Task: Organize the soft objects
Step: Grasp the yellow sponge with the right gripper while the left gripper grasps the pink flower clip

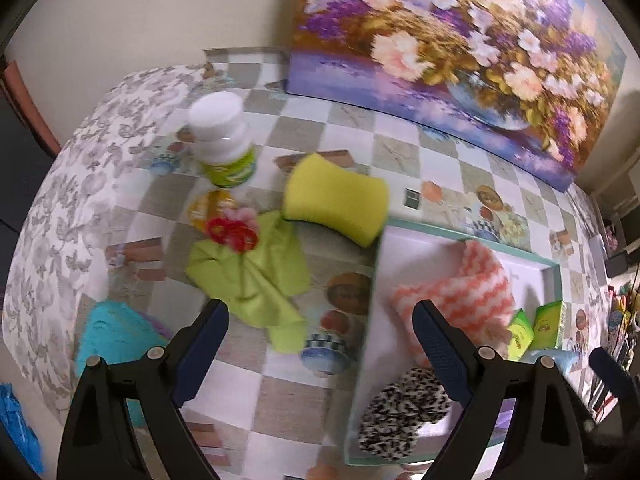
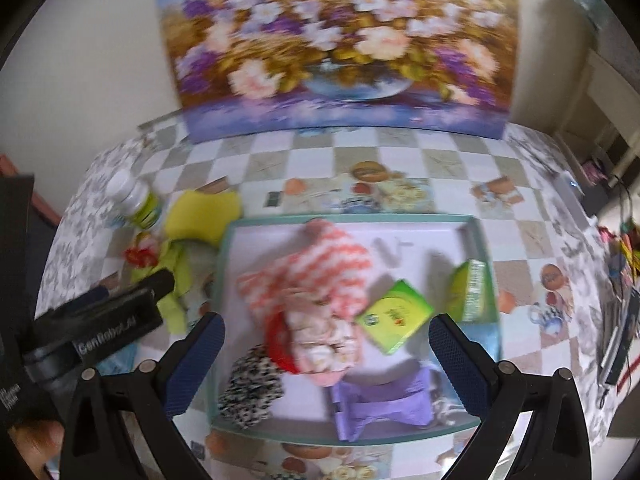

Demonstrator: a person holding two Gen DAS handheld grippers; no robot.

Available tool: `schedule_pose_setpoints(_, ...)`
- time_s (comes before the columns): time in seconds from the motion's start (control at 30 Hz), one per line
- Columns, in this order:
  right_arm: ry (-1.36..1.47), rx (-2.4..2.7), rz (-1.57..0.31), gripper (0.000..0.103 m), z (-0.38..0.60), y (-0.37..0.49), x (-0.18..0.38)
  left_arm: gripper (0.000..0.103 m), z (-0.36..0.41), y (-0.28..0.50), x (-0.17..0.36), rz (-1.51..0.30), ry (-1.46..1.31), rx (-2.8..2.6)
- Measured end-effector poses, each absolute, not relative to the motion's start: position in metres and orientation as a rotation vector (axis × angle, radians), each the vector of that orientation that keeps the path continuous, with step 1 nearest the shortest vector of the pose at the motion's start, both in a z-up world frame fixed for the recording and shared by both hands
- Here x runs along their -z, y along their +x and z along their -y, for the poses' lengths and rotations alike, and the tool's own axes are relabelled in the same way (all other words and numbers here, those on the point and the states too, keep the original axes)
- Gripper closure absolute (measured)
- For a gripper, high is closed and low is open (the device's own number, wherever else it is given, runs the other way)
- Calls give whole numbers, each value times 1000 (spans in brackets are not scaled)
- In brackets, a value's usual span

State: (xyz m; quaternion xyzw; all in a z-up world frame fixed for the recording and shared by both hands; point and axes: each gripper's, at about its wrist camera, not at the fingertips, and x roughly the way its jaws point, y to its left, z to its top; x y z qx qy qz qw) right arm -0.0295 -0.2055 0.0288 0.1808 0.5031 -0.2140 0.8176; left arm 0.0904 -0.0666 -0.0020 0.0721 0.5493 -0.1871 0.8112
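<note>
My left gripper (image 1: 320,320) is open above the table, with nothing between its fingers. Ahead of it lie a lime green cloth (image 1: 256,276), a yellow sponge (image 1: 336,198) and a red and pink flower piece (image 1: 234,230). A turquoise cloth (image 1: 108,336) lies at its left. My right gripper (image 2: 326,334) hangs open over the teal-rimmed tray (image 2: 352,220). In the tray lie a coral zigzag cloth (image 2: 320,276), a pink and red soft bundle (image 2: 320,348), a black-and-white spotted piece (image 2: 252,388), a purple folded cloth (image 2: 380,404) and green boxes (image 2: 394,316).
A white bottle with a green label (image 1: 224,140) stands behind the cloths. A large flower painting (image 2: 340,48) leans on the wall at the back of the table. The other gripper's black body (image 2: 100,320) shows at the left in the right wrist view. Clutter sits off the table's right edge.
</note>
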Motion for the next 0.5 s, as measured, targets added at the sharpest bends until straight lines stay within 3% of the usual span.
schedule_pose_setpoints(0.5,463,370,-1077,0,178,5,-17,10,-8,131,0,-1180,74,265)
